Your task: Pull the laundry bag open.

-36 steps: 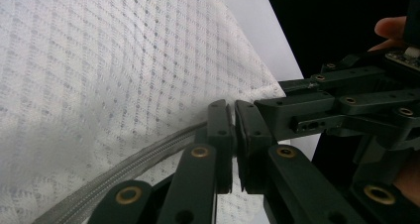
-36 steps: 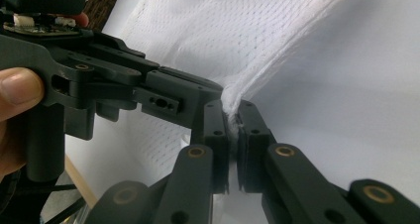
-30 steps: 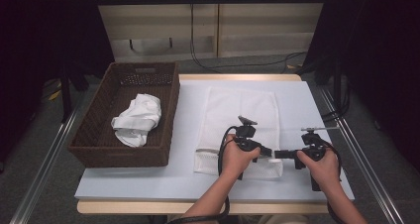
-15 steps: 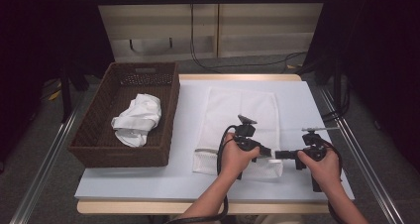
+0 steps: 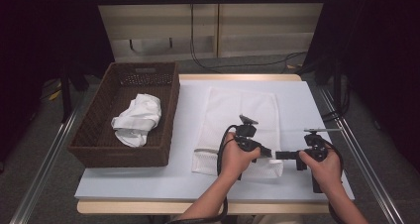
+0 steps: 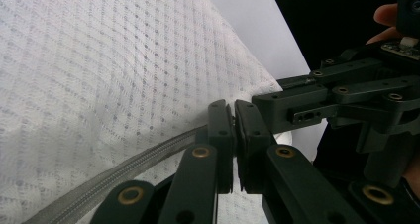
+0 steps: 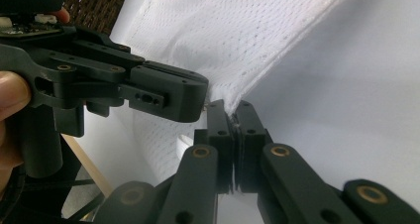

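Two grippers are in my hands, and both are clamped on the white mesh laundry bag (image 5: 237, 130) at its near right corner. My left gripper (image 6: 234, 122) pinches the fabric beside the grey zipper (image 6: 114, 172). My right gripper (image 7: 232, 116) bites the corner edge. The bag lies flat on the white table (image 5: 297, 100), right of the brown wicker basket (image 5: 94, 130) holding a crumpled white cloth (image 5: 138, 119).

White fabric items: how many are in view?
2: a mesh laundry bag flat on the table, and a crumpled cloth in the wicker basket. More could lie beneath it.
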